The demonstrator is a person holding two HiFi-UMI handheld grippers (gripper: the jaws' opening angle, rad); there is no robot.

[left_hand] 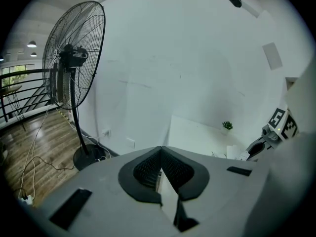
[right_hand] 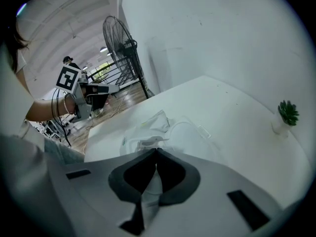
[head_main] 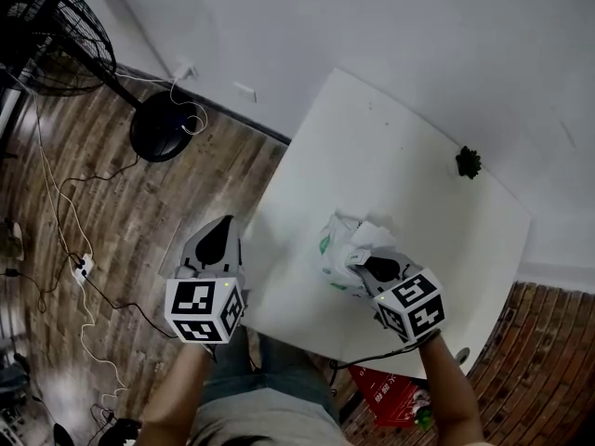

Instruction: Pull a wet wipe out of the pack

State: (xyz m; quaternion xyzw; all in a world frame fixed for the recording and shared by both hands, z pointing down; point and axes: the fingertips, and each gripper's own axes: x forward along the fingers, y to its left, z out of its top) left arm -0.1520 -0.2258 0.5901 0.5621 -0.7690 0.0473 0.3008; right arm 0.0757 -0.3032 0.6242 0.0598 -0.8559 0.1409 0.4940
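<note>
a person stands at the near edge of a white table [head_main: 409, 147] with a gripper in each hand. the right gripper [head_main: 359, 263] [right_hand: 155, 151] has its jaws closed on a crumpled white wipe [head_main: 368, 237] [right_hand: 159, 122], which sticks up from the pack [head_main: 331, 269] [right_hand: 132, 140] lying on the table just ahead of and under its tips. the left gripper [head_main: 221, 234] [left_hand: 160, 149], jaws pressed together, hovers off the table's edge over wooden floor [head_main: 112, 212], well apart from the pack. far beyond the right gripper sits a small plant [head_main: 469, 163] [right_hand: 288, 112].
</note>
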